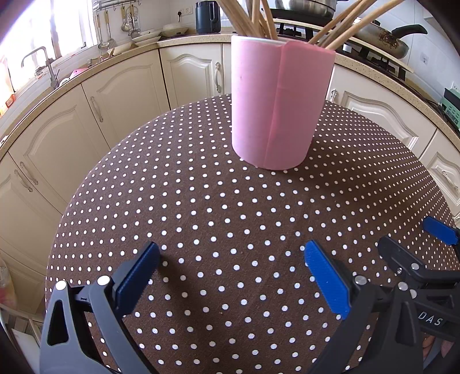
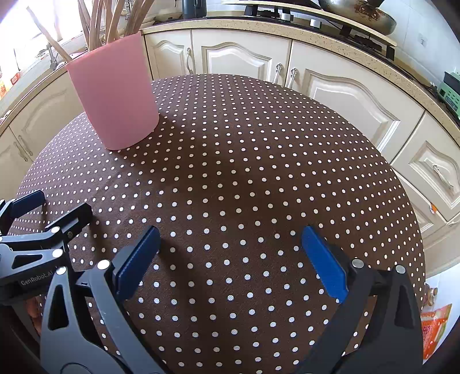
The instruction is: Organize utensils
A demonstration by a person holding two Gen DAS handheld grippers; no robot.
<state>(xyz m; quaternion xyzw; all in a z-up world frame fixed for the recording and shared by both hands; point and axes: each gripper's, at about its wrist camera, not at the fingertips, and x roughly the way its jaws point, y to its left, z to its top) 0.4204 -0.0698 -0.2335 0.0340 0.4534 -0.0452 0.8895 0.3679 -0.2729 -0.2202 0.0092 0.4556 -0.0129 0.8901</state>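
Observation:
A pink cylindrical holder (image 1: 277,103) stands upright on the far part of a round table (image 1: 201,207) with a brown white-dotted cloth. Several wooden chopsticks (image 1: 258,20) stick out of its top. My left gripper (image 1: 232,256) hovers over the near part of the cloth, open wide, nothing between its blue pads. In the right wrist view the holder (image 2: 115,95) stands at the far left with its chopsticks (image 2: 109,20), and my right gripper (image 2: 231,241) is open and empty too. Each gripper shows at the edge of the other's view, the right one (image 1: 411,244) and the left one (image 2: 57,208).
Cream kitchen cabinets (image 1: 120,95) and a speckled countertop (image 1: 189,38) curve around the table. A sink tap (image 1: 46,63), a dark kettle (image 1: 207,15) and a frying pan (image 1: 385,37) on a stove sit on the counter. An orange packet (image 2: 434,325) lies low at the right.

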